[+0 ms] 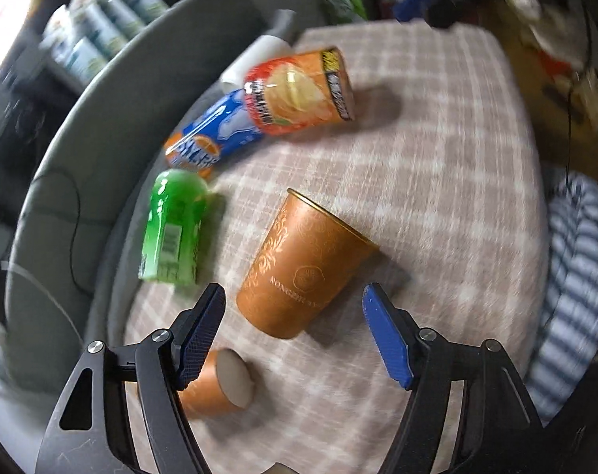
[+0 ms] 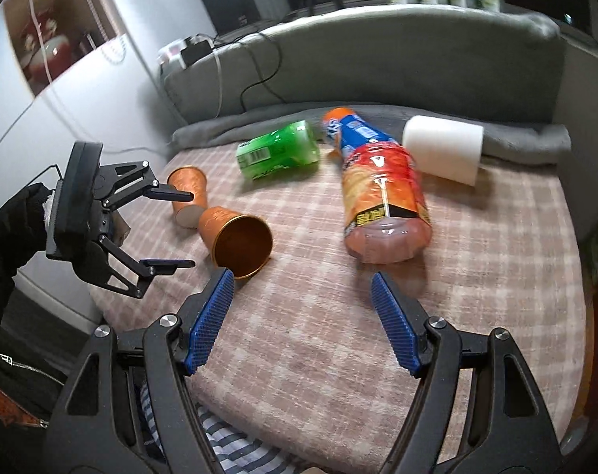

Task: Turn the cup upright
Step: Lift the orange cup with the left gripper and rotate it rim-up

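Note:
An orange metal cup (image 1: 299,268) with a gold rim lies on its side on the checked tablecloth (image 1: 437,166), its base toward my left gripper (image 1: 293,296). The left gripper is open and empty, its blue pads either side of the cup's base without touching. In the right wrist view the same cup (image 2: 236,241) shows its open mouth, with the left gripper (image 2: 190,230) just left of it. A second orange cup (image 1: 216,383) (image 2: 186,193) lies on its side nearby. My right gripper (image 2: 303,280) is open and empty above the cloth.
A green can (image 1: 172,225) (image 2: 279,154), a blue-orange bottle (image 1: 208,138), an orange-red chip canister (image 1: 299,91) (image 2: 382,197) and a white roll (image 2: 441,150) lie on the cloth. A grey cushion (image 2: 397,59) backs the surface. Striped cloth (image 1: 575,276) hangs at the edge.

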{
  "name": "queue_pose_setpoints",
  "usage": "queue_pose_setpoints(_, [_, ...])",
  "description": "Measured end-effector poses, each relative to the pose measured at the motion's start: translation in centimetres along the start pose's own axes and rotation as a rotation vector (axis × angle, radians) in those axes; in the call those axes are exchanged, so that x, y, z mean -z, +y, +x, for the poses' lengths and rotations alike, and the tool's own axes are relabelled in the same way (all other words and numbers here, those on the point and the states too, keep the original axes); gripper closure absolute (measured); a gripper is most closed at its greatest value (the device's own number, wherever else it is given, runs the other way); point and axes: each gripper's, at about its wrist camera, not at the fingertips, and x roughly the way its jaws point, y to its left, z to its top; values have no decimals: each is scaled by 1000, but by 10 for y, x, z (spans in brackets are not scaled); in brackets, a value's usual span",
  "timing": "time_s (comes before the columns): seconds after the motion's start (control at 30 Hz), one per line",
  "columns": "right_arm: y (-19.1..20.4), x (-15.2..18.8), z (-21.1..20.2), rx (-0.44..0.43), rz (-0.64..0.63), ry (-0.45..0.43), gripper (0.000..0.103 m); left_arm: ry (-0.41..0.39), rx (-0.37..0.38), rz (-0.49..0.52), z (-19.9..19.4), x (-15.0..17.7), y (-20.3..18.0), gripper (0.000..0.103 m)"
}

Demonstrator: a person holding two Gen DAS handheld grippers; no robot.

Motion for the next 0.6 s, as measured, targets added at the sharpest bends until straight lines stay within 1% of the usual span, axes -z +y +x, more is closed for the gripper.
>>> queue_pose_setpoints(0.17, [-11,-4,0,-18,44,-12,28,55,21,106,21,-6,-9,31])
queue_pose_setpoints(0.3, [-18,-5,2,-22,67,-12,28,68,3,160,33,-9,-16,31])
queue_pose_setpoints(0.43, [-23,-3,2,-23,88,-10,28,74,5,151,40,-14,-9,31])
queue_pose_setpoints(0.6, [-27,-2,2,-21,104,-11,28,87,-8,174,52,-21,-7,31])
